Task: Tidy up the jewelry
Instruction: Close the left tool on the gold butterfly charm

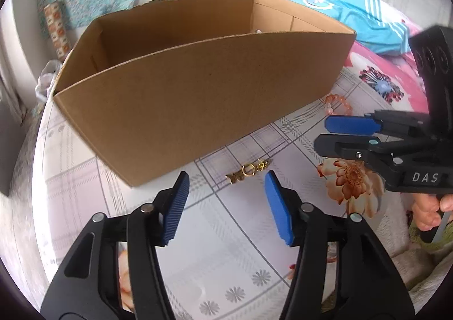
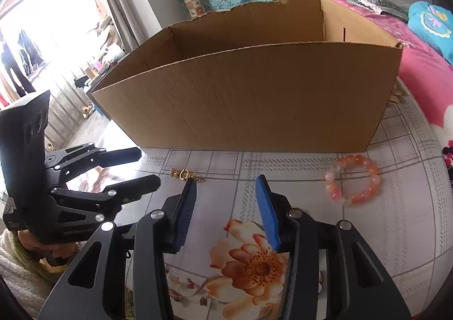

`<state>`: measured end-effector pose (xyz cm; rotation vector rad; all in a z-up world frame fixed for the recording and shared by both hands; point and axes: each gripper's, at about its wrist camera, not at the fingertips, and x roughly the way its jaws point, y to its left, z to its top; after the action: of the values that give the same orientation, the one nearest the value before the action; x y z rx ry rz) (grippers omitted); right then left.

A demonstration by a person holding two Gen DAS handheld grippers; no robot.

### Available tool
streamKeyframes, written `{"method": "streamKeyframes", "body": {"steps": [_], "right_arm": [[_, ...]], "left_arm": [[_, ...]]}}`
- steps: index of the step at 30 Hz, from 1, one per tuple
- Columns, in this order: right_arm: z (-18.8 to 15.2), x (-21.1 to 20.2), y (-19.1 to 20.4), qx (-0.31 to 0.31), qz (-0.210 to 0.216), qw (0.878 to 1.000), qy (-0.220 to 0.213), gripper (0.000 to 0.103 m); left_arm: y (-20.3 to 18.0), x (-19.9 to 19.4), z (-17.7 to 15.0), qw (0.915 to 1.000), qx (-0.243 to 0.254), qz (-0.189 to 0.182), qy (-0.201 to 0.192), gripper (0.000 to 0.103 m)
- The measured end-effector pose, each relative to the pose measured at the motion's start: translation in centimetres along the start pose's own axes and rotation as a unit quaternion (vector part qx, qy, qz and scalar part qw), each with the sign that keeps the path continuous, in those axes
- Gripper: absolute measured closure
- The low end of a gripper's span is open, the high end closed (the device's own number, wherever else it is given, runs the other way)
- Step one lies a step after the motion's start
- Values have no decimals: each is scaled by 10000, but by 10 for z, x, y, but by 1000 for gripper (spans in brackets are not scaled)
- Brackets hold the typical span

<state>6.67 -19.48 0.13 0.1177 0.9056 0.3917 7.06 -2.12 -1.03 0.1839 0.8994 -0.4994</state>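
Note:
A gold chain piece (image 1: 249, 171) lies on the tablecloth just in front of the open cardboard box (image 1: 198, 93). My left gripper (image 1: 226, 178) is open and empty, its jaws either side of and just short of the gold piece. The gold piece also shows in the right wrist view (image 2: 185, 174), left of my right gripper (image 2: 226, 184), which is open and empty. An orange and pink bead bracelet (image 2: 352, 180) lies to the right of it, near the box (image 2: 249, 99); it also shows in the left wrist view (image 1: 338, 105). The right gripper (image 1: 322, 133) hovers at the right there.
The table has a checked, flowered plastic cloth (image 2: 283, 173). A pink blanket (image 2: 419, 71) and blue clothing (image 1: 354, 17) lie behind and right of the box. Something small and shiny (image 1: 257, 31) lies inside the box. The left gripper (image 2: 147, 167) shows in the right wrist view.

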Motion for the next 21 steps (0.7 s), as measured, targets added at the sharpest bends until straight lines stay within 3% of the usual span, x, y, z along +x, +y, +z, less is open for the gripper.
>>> {"method": "streamKeyframes", "body": {"steps": [8,21], "right_arm": [[6,9,2,34,36,10000,38,60],[5,13,6,81,16,10000,55,60]], "left_arm": [[-1,17,-1,9992,317,-146,214,74],[-7,24,0,9980,601,-134,148,91]]}}
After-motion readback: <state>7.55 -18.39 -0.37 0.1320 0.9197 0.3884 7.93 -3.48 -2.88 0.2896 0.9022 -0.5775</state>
